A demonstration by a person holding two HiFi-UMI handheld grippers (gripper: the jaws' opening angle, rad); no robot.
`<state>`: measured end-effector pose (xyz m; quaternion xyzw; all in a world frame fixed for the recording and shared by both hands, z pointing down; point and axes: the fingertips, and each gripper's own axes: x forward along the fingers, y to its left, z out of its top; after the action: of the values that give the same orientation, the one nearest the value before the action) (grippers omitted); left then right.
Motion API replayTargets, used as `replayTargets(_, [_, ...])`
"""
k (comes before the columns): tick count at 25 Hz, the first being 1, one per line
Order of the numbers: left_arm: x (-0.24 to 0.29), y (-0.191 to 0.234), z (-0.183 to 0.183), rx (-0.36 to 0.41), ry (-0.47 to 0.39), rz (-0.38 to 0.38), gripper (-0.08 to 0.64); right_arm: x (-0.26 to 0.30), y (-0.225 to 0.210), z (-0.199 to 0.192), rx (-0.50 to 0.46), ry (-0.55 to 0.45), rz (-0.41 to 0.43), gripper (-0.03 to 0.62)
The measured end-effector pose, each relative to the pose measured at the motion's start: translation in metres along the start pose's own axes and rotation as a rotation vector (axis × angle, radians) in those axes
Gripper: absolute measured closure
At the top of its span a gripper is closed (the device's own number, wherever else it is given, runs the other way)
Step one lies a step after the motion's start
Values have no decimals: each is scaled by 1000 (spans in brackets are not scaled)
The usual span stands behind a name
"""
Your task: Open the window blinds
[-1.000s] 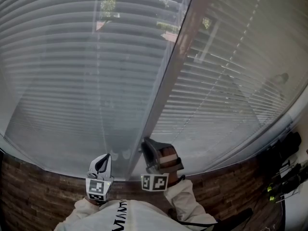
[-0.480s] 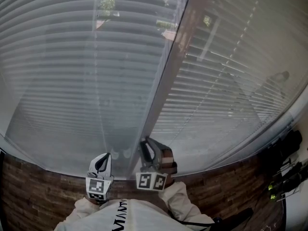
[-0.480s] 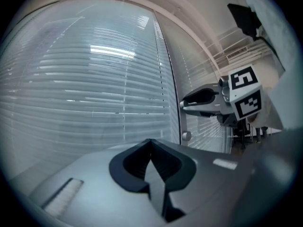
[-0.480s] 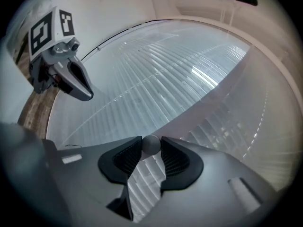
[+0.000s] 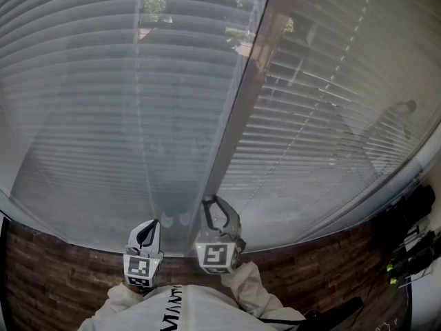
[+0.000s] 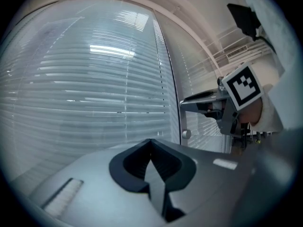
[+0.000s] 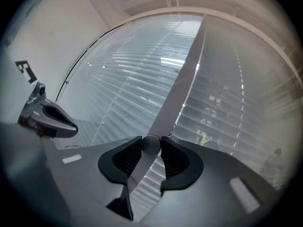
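Comes in as soft, cool daylight through the pale horizontal-slat window blinds. Flares to white glare on a few upper slats in the left gripper view. Dims to murky brown along the dark brick-patterned wall strip below. Bows straight slats hard toward the edges, with black corners in both gripper views. Blurs the round grey rod piece nearest the lens.

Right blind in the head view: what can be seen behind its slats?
Through the gaps of the right blind, bits of green foliage and dark, railing-like shapes show outside. The slats cover most of the view, so what those shapes are cannot be told.
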<state>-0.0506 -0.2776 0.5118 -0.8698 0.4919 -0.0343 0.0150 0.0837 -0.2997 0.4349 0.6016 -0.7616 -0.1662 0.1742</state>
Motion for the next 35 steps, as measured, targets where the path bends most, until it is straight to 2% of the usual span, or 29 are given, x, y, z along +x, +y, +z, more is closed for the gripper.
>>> replayTargets(3, [-3,2,-2,1,8,4,560,0,-4,2,183,-3,13,480])
replayTargets(10, [-6,1,1,-2,6,2,560,0,-11,0,502,1,10,480])
replayTargets(22, [-9,3,-1,-3,13,4,560,0,-20,-8,1315,-33,93,482])
replayTargets(24, [-10,2,-1,-3,14,3,560,0,-20,-10,1394,-38,103,482])
replayTargets(31, [-12,3,-4,-6,20,7,560,0,-19,-11,1555,-64,120,482])
replayTargets(35, [-14,4,-6,-11,25,11,560,0,-18,-12,1595,-69,130,482])
